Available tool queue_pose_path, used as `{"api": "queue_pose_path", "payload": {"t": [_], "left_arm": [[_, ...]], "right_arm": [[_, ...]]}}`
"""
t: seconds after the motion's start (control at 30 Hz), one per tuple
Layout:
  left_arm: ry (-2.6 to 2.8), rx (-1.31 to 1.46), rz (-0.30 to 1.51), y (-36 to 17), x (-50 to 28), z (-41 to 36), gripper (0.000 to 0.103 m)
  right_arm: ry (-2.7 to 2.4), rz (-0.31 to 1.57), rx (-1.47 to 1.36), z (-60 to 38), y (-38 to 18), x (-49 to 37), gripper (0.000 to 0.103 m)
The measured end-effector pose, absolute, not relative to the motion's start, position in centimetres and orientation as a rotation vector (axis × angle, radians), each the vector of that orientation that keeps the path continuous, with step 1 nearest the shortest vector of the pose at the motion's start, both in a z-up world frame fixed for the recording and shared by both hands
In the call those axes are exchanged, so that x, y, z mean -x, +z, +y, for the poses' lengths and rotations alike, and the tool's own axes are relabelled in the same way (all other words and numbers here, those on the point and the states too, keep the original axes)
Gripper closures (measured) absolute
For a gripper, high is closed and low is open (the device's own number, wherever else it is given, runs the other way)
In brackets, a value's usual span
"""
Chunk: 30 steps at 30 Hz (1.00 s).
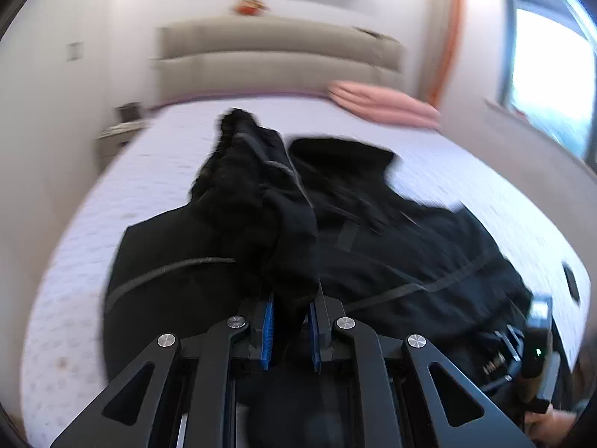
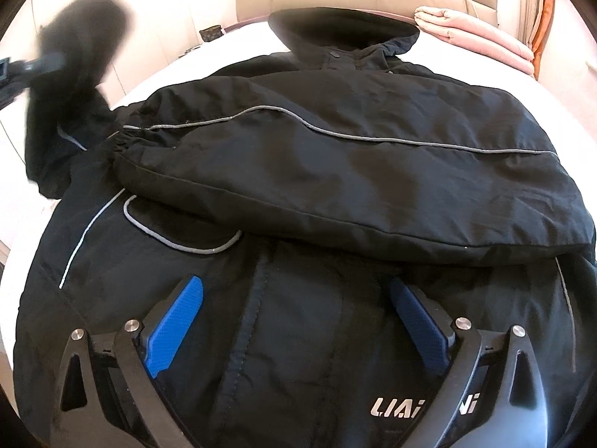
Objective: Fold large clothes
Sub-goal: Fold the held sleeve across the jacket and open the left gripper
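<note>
A large black jacket [image 2: 335,156] with grey piping lies spread on the bed [image 1: 93,194]. One sleeve [image 2: 373,142] is folded across its chest. My left gripper [image 1: 291,321] is shut on the other sleeve [image 1: 261,194] and holds it lifted above the jacket; this sleeve [image 2: 74,56] shows blurred at the upper left in the right wrist view. My right gripper [image 2: 294,321] is open and empty, its blue pads [image 2: 175,321] spread just over the jacket's lower front. The right gripper also shows in the left wrist view [image 1: 522,351] at the jacket's near right edge.
A folded pink blanket [image 1: 384,106] lies at the bed's far right, by the beige headboard [image 1: 276,56]. A nightstand [image 1: 119,130] stands at the left, a window [image 1: 548,74] at the right. White wardrobe doors [image 2: 168,18] line the left wall.
</note>
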State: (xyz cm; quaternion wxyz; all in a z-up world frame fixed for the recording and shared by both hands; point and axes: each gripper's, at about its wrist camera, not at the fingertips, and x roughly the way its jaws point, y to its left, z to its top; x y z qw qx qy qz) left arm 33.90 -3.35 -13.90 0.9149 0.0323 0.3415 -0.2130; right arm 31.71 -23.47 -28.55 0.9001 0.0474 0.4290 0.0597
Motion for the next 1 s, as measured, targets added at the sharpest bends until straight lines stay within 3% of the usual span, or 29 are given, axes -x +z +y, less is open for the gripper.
{"api": "queue_pose_path", "payload": {"t": [0.1,0.13,0.17,0.27,0.63,0.9,0.97,1.0], "left_arm": [[-0.542,-0.12,0.778,-16.4,-33.4,-8.3,0.082],[-0.571,-0.125,0.801,-17.1,-33.3,-9.3,0.072],[-0.616,-0.117,0.833,-18.2,-33.1,-9.8,0.057],[-0.723,-0.047,0.916,-20.1,-32.9,-10.3,0.031],[-0.729,0.108,0.932,-18.1,-31.5,-3.2,0.029],[-0.598,0.187,0.906,-17.7,-31.7,2.2,0.029],[-0.583,0.225,0.908,-17.9,-31.9,3.4,0.029],[-0.574,0.237,0.91,-18.0,-32.0,3.8,0.029]], "right_arm": [[0.13,0.882,-0.108,-23.5,-28.6,-31.5,0.0],[0.133,0.881,-0.113,-23.5,-28.5,-31.5,0.0],[0.135,0.879,-0.116,-23.6,-28.5,-31.4,0.0],[0.142,0.876,-0.128,-23.6,-28.5,-31.3,0.0],[0.189,0.932,-0.149,-23.8,-27.7,-31.6,0.0],[0.237,0.897,-0.307,-24.3,-21.7,-34.5,0.002],[0.241,0.905,-0.338,-23.8,-20.9,-36.4,0.007],[0.243,0.912,-0.352,-23.6,-20.8,-37.2,0.015]]}}
